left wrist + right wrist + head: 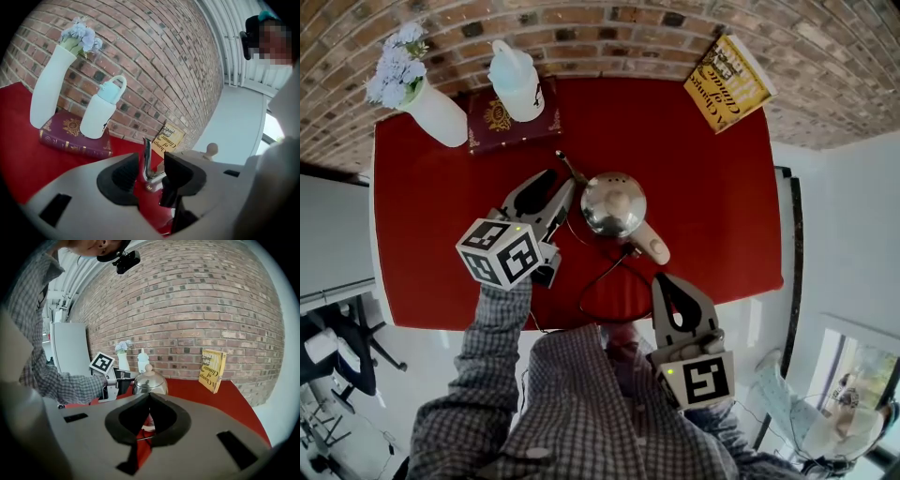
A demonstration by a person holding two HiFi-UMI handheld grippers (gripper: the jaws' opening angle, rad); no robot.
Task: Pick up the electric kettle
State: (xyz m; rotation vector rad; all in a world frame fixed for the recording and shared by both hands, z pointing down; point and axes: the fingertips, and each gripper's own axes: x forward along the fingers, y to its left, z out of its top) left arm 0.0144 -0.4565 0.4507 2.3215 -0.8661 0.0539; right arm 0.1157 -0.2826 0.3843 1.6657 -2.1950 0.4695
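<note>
The steel electric kettle (613,204) stands mid-table on the red tabletop (712,187). Its cream handle (656,248) points toward me and its thin spout (569,169) points to the back left. My left gripper (556,189) is open just left of the kettle. In the left gripper view the spout (146,159) shows in the gap between the pads of the left gripper (147,165), touching neither. The right jaw hides the kettle's body. My right gripper (665,280) is shut and empty, near the table's front edge behind the handle. Over the tips of the right gripper (149,397) I see the kettle (150,380).
A black cord (600,277) loops from the kettle to the front edge. At the back left a white vase of flowers (431,108) stands beside a white bottle (516,80) on a maroon book (492,122). A yellow book (729,82) leans on the brick wall.
</note>
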